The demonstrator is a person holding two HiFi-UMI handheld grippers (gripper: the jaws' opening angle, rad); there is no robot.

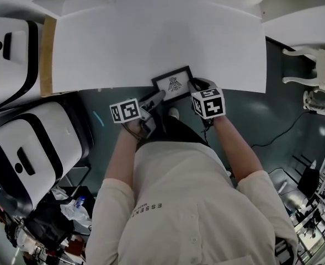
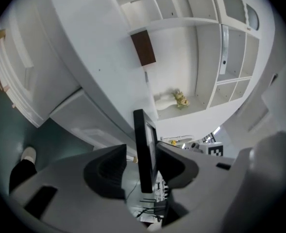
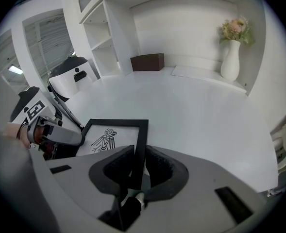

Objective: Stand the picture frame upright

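Observation:
The black picture frame [image 1: 173,83] with a bird print lies face up at the near edge of the white table [image 1: 151,37]. My right gripper [image 1: 197,86] is shut on its right side bar. In the right gripper view, both pads press that bar [image 3: 139,144] and the print [image 3: 109,140] shows to the left. My left gripper [image 1: 154,99] is at the frame's near left corner. In the left gripper view the frame [image 2: 143,140] stands edge-on between the jaws of the left gripper [image 2: 142,155]: the right jaw is against it, and a gap shows at the left jaw.
Two white machines with black stripes [image 1: 19,142] stand on the floor to the left. A white vase with flowers [image 3: 230,57] and a brown box [image 3: 146,62] sit at the table's far side. A white chair [image 1: 322,65] and a floor cable [image 1: 272,137] are to the right.

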